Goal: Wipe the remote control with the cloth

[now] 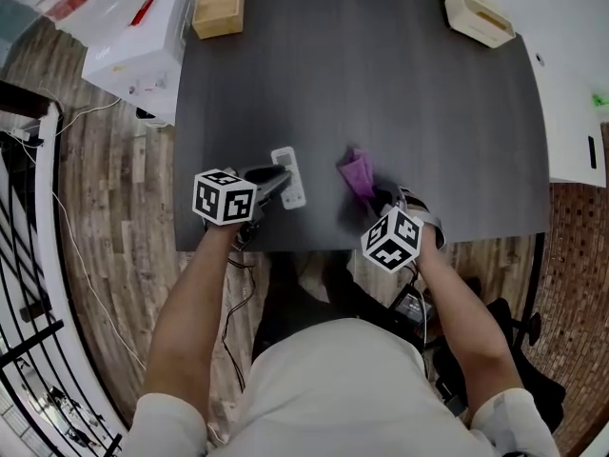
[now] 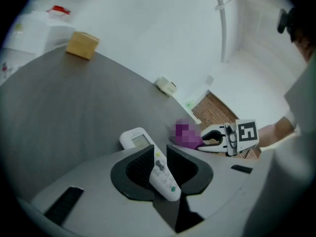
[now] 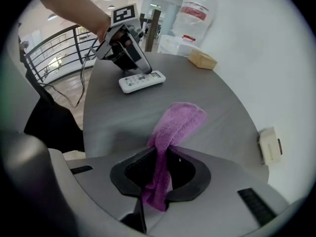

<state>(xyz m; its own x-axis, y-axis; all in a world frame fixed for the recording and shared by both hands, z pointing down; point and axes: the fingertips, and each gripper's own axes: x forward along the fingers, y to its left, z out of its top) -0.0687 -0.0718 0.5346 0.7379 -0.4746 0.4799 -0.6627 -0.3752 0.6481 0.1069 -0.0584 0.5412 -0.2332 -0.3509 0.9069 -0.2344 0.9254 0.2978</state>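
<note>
No word, brand or number can be read anywhere. The cube (image 1: pixel 225 197) on the left gripper (image 2: pixel 159 151) and the cube (image 1: pixel 392 239) on the right gripper (image 3: pixel 165 152) bear black-and-white square markers, patterns rather than letters. The remote control (image 3: pixel 142 81) has a small screen and buttons, their print too small to read. The red label on the bottle (image 3: pixel 196 9) and the red print on the white box (image 1: pixel 143 41) are blurred.

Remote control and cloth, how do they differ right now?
The remote control is white and rigid; the cloth is purple and limp. The remote control is clamped in the left gripper, the cloth in the right gripper. Both are held over the dark table and do not touch each other.
</note>
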